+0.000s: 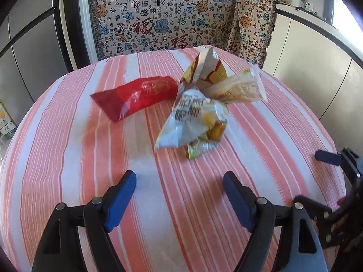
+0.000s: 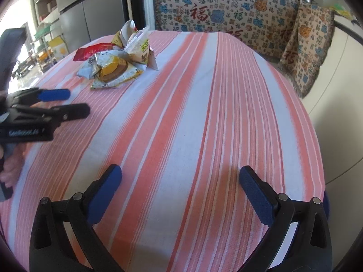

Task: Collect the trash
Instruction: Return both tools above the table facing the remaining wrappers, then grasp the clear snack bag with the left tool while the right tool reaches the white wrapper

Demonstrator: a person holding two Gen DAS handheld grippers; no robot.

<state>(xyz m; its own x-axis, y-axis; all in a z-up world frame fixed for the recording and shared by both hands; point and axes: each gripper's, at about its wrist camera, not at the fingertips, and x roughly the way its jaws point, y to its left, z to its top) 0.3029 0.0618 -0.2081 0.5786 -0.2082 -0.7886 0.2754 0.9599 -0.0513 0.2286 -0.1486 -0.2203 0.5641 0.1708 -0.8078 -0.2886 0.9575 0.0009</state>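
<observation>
— Pink-and-white striped cloth covers the round worktop (image 1: pixel 68 158), a patterned throw (image 1: pixel 163 18) hanging behind it. What does the left wrist view show?

— Left tongs (image 1: pixel 179 188) spread wide and empty above bare cloth. Ahead, a red wrapper (image 1: pixel 136 97) lies beside a crumpled pale snack bag (image 1: pixel 192 120), with a yellow-and-white packet (image 1: pixel 204 68) and a clear wrapper (image 1: pixel 238 88) heaped touching it. The other tool's blue tip (image 1: pixel 329 157) shows at the right edge.

— And the right wrist view?

— Right tongs (image 2: pixel 180 181) gaping, nothing between them, over clear stripes. The trash pile (image 2: pixel 115 61) sits well apart, far left; the left tongs (image 2: pixel 65 104) point toward it.

— Which step?

— Seemingly the approach, no wrapper gripped yet. Next, one tool must reach the heap and pinch a single wrapper. Nothing blocks the path; overlapping packets may drag along.
</observation>
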